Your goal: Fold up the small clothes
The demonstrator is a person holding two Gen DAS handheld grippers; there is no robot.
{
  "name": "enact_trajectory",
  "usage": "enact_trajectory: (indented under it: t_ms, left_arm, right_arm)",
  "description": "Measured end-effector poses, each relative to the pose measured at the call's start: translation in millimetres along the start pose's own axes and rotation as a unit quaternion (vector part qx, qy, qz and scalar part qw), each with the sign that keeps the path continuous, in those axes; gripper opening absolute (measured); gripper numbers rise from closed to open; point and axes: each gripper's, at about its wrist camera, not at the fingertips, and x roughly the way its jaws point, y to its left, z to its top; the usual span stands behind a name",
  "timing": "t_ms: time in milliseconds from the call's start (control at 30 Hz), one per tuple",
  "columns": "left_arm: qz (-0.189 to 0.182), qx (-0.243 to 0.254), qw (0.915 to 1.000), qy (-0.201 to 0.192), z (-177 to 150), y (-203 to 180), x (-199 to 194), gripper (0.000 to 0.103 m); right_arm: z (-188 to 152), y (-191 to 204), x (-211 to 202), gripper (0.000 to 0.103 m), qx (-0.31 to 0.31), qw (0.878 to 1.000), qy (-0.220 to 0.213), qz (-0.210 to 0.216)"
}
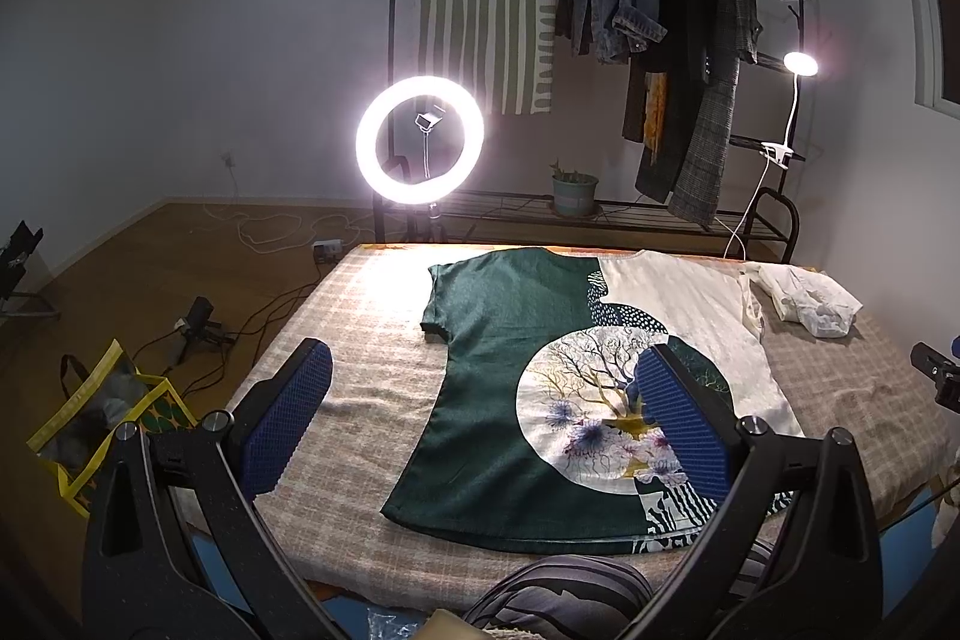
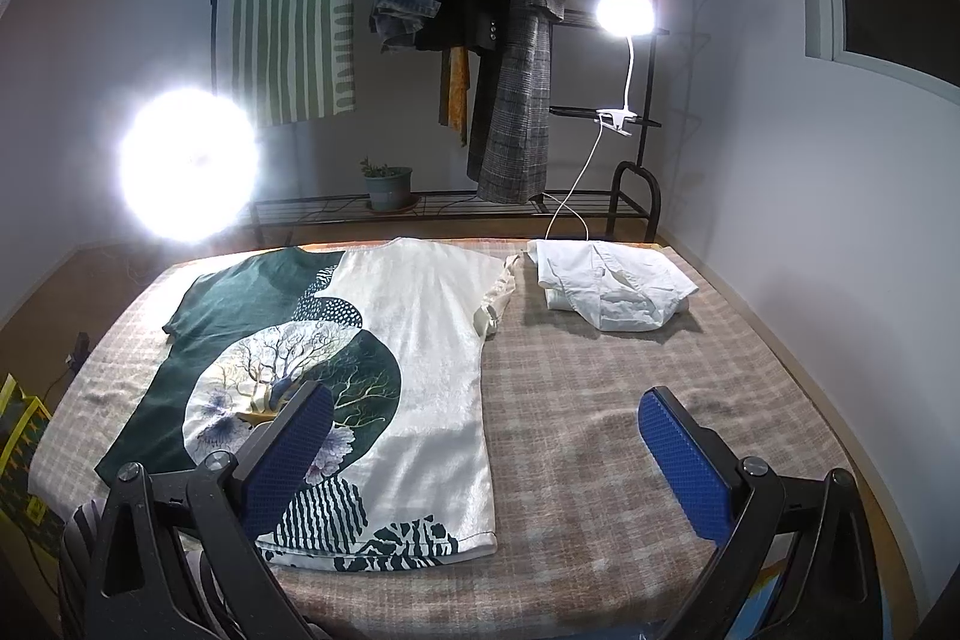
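Left wrist: t-shirt [image 1: 498,370] flat between wide-spread, empty fingers [image 1: 288,418]; right fingers [image 2: 684,466] likewise.

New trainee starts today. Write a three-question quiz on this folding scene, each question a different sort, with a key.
1. True or false: the T-shirt lies spread flat on the blanket.
2. Multiple choice: the white garment lies at the blanket's (A) near left corner, (B) middle, (C) far right, beside the T-shirt's sleeve.
3. Fill in: the left gripper and right gripper are both ____ and hold nothing.

Key: 1 true; 2 C; 3 open.
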Motion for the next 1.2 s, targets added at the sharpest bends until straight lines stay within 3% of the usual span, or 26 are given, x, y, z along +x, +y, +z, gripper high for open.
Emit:
enact_trajectory:
  t_ms: [1200]
  left_arm:
    - [0.001, 0.001, 1.0000, -0.001, -0.7, 1.5, -0.8, 0.103]
  right_arm:
    - [-0.7, 3.6, 3.1, 0.103, 0.000, 1.000, 0.001, 0.002]
